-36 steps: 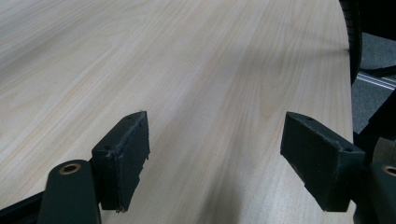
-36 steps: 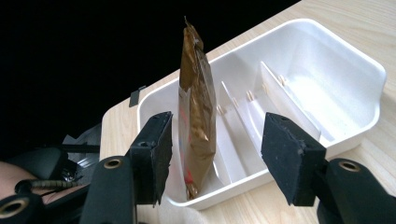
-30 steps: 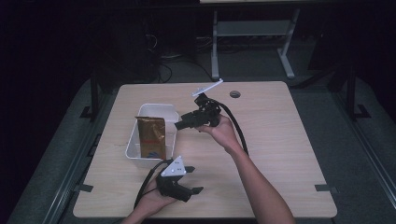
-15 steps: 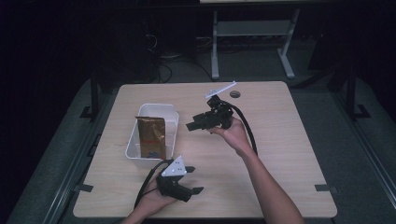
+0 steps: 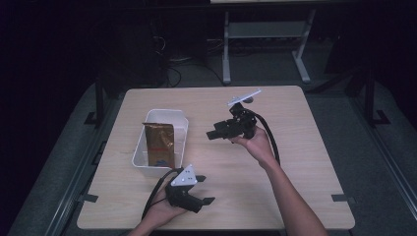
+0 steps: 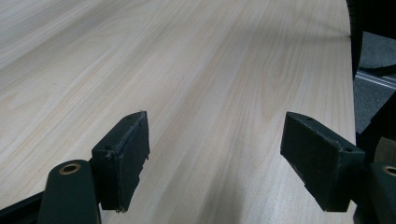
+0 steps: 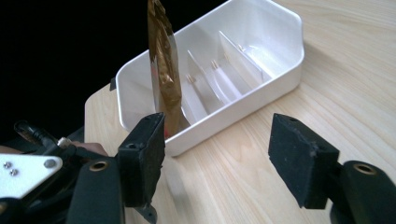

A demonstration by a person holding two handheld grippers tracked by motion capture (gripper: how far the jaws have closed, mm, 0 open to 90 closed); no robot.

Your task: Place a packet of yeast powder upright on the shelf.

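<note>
Right gripper (image 5: 212, 133) is held up over the middle of the worktop (image 5: 305, 147), jaws spread wide w/ nothing between them, pointing toward the white bin (image 5: 183, 129). In the right gripper view the bin (image 7: 280, 70) sits just past the jaw tips, a bit off to the left, not touching. Inside it has thin dividers (image 7: 205, 84) splitting it into slots, and a gold/brown foil pouch (image 7: 163, 70) stands upright at the near-left end of the bin. From the high view the pouch (image 5: 158, 142) takes up the middle of the bin and has a red band across it plus some dark print lower down, but it's too small and blurry to read, so no brand from me.

Left gripper (image 5: 202, 201) rests low near the front edge of the worktop, just in front of the bin, in the person's left hand (image 5: 162, 211). Jaws are apart too, empty; the left gripper view has plain pale wood (image 6: 210, 70) between the pads (image 6: 126, 158). Well apart from the pouch.

Small dark round thing (image 5: 250, 100) near the far edge, can't tell what.
</note>
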